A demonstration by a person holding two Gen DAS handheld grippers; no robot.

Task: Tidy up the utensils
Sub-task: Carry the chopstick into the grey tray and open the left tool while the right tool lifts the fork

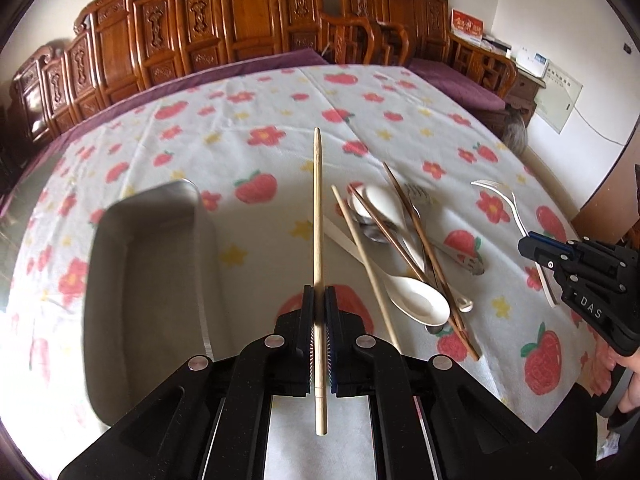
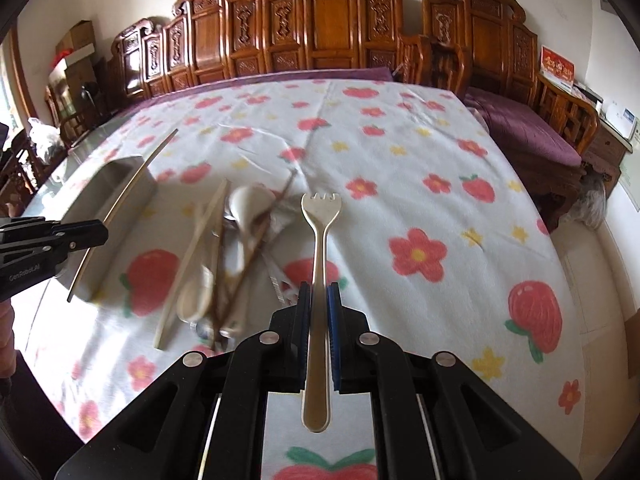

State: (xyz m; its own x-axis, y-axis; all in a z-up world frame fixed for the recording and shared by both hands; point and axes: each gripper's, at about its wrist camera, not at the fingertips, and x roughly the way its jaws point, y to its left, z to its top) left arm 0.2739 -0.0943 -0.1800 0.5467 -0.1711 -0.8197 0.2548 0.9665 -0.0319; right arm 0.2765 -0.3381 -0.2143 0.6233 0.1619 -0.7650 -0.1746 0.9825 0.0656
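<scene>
From the left wrist camera, the left gripper (image 1: 319, 300) has its jaws clamped on a pale bamboo chopstick (image 1: 317, 216), which runs straight away from the lens and hangs above the flowered tablecloth (image 1: 248, 92). Left of that chopstick lies a metal tray (image 1: 120, 280), blurred, its near end hidden behind the gripper body. Right of the chopstick sits the utensil pile (image 1: 396, 248): a white soup spoon (image 1: 420, 300), dark wooden chopsticks (image 1: 416, 228), another pale chopstick (image 1: 360, 252) and metal pieces too overlapped to name. Farther right, the right gripper (image 1: 532, 250) holds a white plastic fork (image 1: 508, 200) (its handle partly hidden by the jaws).

From the right wrist camera, the right gripper (image 2: 319, 300) is closed tight on the fork (image 2: 320, 220), tines pointing away. Left of the fork the pile (image 2: 228, 248) is smeared with motion blur. Beyond it, the left gripper (image 2: 96, 232), cut off at the frame edge, pinches the chopstick (image 2: 132, 184) over the tray (image 2: 132, 172).
</scene>
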